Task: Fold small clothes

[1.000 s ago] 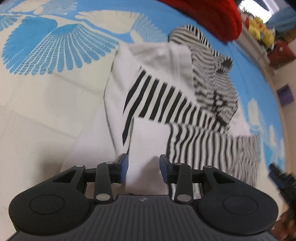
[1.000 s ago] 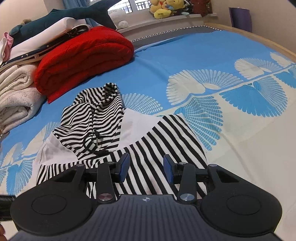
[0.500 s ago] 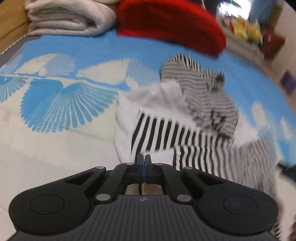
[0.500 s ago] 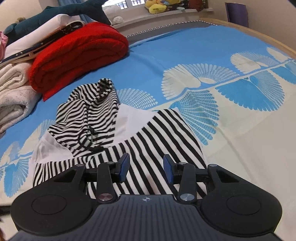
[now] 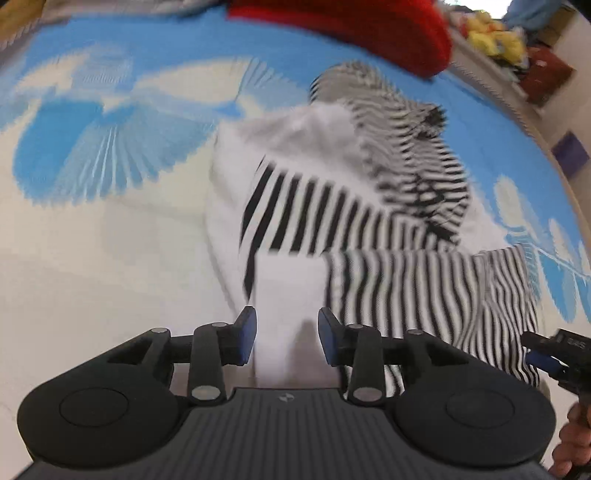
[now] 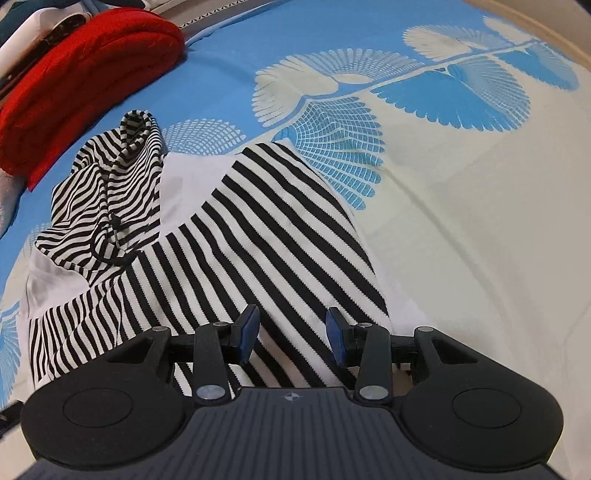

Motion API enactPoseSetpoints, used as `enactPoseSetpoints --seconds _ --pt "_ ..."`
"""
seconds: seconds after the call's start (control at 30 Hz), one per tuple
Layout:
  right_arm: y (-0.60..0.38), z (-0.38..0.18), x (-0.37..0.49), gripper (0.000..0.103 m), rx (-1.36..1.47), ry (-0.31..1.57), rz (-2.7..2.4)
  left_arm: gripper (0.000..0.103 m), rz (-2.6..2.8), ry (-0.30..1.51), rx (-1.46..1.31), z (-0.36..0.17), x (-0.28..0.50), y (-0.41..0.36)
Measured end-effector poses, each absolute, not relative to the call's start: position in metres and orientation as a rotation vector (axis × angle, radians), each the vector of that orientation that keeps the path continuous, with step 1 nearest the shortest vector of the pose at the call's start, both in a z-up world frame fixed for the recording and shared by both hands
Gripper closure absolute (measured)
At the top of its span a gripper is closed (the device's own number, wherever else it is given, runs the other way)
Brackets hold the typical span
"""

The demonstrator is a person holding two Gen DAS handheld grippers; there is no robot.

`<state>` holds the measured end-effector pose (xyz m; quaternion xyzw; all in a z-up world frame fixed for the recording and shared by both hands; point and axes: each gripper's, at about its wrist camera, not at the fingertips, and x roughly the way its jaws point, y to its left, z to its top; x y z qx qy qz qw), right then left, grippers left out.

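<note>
Hoodie: I see the black-and-white striped hoodie (image 6: pixel 236 236) lying on the bed, partly folded, with a broad-striped panel laid over the white body and the fine-striped hood (image 6: pixel 118 177) bunched at its far end.
Drawstring: a dark cord (image 6: pixel 114 236) curls on the hood.
Left hand-held gripper: my left hand-held gripper (image 5: pixel 287 334) has its blue pads spread apart, holding nothing, over a white part of the hoodie (image 5: pixel 288 284) at its near edge (this view is motion-blurred, so I cannot tell whether the pads touch the cloth).
Right hand-held gripper: my right hand-held gripper (image 6: pixel 293 334) is likewise spread wide and empty, poised above the striped panel's near edge.
Bed: the bedspread (image 6: pixel 461 229) is cream with blue fan patterns.
Beyond: a folded red blanket (image 6: pixel 81 74) lies past the hood, apart from it; yellow plush toys (image 5: pixel 493 35) sit on a far ledge.
</note>
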<state>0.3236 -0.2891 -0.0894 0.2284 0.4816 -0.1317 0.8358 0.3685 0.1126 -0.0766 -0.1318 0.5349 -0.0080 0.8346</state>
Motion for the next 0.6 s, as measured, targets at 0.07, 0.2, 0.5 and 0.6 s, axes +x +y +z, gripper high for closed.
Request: enactPoseSetpoints --seconds 0.07,0.2,0.5,0.6 --pt "-0.286 -0.088 0.323 0.061 0.487 1.010 -0.260 0.064 0.000 1.177 -0.308 -0.088 0.370 0.116" --pt "-0.283 -0.083 0.324 0.061 0.494 0.993 -0.230 0.101 -0.038 1.175 -0.265 -0.088 0.366 0.111" --pt "-0.281 -0.083 0.327 0.061 0.500 1.005 -0.211 0.101 0.147 1.050 -0.255 -0.053 0.348 0.127" --pt "-0.282 -0.091 0.327 0.061 0.493 1.045 -0.238 0.098 0.094 1.132 -0.256 -0.066 0.355 0.123"
